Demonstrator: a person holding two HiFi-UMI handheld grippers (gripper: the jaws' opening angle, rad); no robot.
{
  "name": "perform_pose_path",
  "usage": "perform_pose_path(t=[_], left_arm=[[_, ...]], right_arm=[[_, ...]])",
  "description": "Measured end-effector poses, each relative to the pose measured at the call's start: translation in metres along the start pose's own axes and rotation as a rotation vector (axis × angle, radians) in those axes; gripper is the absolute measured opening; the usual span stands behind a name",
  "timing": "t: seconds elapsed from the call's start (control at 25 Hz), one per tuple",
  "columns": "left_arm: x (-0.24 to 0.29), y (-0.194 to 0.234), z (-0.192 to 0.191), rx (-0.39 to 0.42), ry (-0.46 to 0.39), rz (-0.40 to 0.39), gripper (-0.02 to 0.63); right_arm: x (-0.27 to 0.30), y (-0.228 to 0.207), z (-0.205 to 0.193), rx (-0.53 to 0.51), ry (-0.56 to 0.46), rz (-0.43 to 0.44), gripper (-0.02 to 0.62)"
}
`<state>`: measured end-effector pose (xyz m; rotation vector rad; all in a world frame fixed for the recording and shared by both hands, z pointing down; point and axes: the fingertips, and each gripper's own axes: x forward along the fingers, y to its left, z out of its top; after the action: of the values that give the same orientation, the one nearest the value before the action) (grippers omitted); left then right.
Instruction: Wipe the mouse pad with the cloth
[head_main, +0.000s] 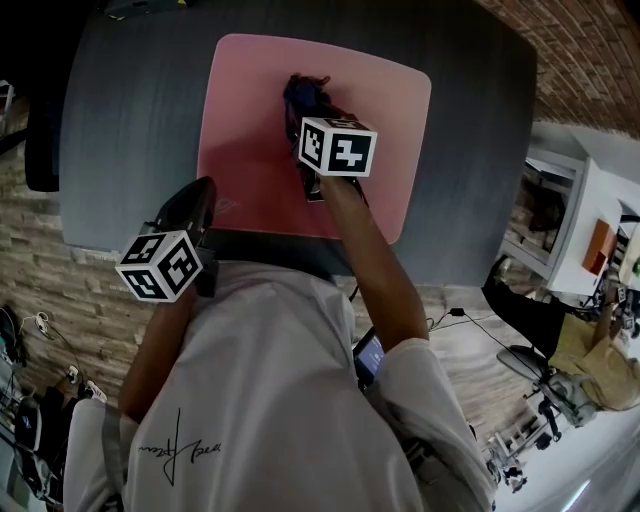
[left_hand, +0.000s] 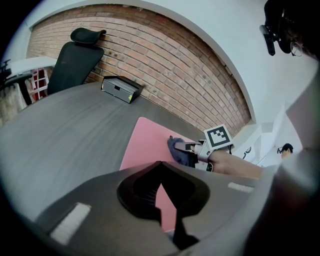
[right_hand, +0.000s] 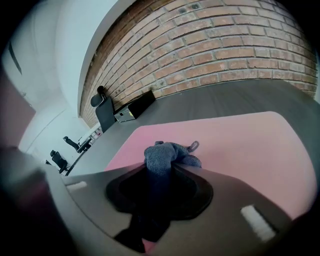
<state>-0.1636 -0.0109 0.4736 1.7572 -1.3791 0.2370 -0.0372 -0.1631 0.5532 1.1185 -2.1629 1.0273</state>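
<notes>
On the grey table, head view: the right gripper holds the dark cloth mid mouse pad. Left gripper view: the left gripper sits by the pad's edge, jaws together, empty. Right gripper view: jaws clamped on the bunched cloth.

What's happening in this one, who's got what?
A person works two handheld grippers over a grey table. The right gripper is clamped on a dark blue cloth that rests on the pink mouse pad, toward its far edge. The left gripper is by the pad's near left corner, jaws together, holding nothing.
</notes>
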Motion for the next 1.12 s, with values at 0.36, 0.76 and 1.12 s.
perform_pose_path(t=[0.36, 0.76, 1.12], left_arm=[[-0.005, 0.010, 0.001, -0.024, -0.007, 0.010, 0.005], [-0.011, 0.020, 0.000, -0.038, -0.011, 0.022, 0.005], [-0.009, 0.022, 0.000, -0.044, -0.009, 0.023, 0.005]], right_arm=[[0.011, 0.021, 0.000, -0.011, 0.012, 0.030, 0.106], [0.023, 0.046, 0.002, -0.031, 0.007, 0.067, 0.106], [0.028, 0.060, -0.002, -0.045, 0.017, 0.096, 0.107]])
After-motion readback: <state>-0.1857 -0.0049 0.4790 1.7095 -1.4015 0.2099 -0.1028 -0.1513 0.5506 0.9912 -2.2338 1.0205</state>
